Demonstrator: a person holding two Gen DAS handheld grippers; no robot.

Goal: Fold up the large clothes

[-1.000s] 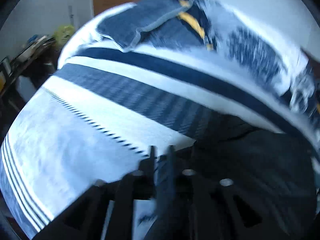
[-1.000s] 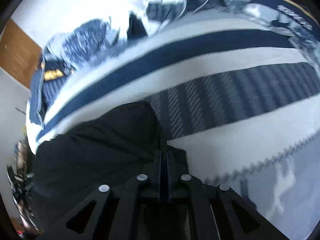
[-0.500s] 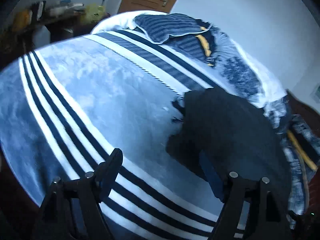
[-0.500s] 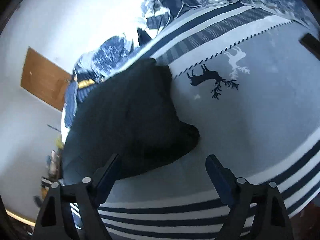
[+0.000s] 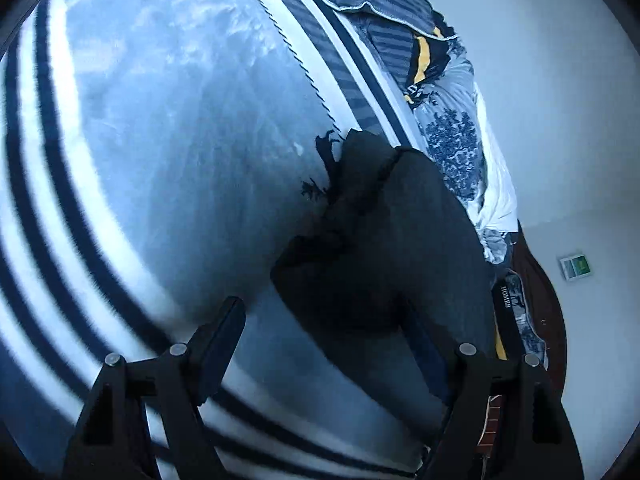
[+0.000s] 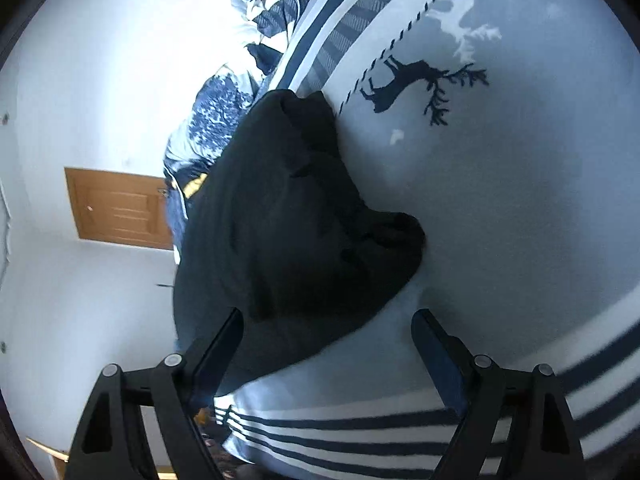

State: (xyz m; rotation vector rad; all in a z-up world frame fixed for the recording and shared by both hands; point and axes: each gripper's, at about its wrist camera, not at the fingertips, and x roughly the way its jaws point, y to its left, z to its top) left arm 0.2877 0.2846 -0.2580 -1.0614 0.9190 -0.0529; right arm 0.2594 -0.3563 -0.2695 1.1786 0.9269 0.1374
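A black garment (image 5: 392, 264) lies in a folded, bunched heap on the light blue bed blanket (image 5: 180, 140). It also shows in the right wrist view (image 6: 296, 232). My left gripper (image 5: 324, 332) is open and empty, raised above the garment's near edge. My right gripper (image 6: 328, 336) is open and empty too, above the garment's near edge, with the blanket (image 6: 520, 200) beneath. Neither gripper touches the cloth.
Striped pillows and patterned bedding (image 5: 440, 92) are piled along the far side of the bed. A wooden door (image 6: 120, 212) and white walls stand beyond. Dark reindeer prints (image 6: 420, 84) mark the blanket beside the garment.
Both grippers were shut on the black garment one second ago. They have opened, let it go and pulled back and up from the bed.
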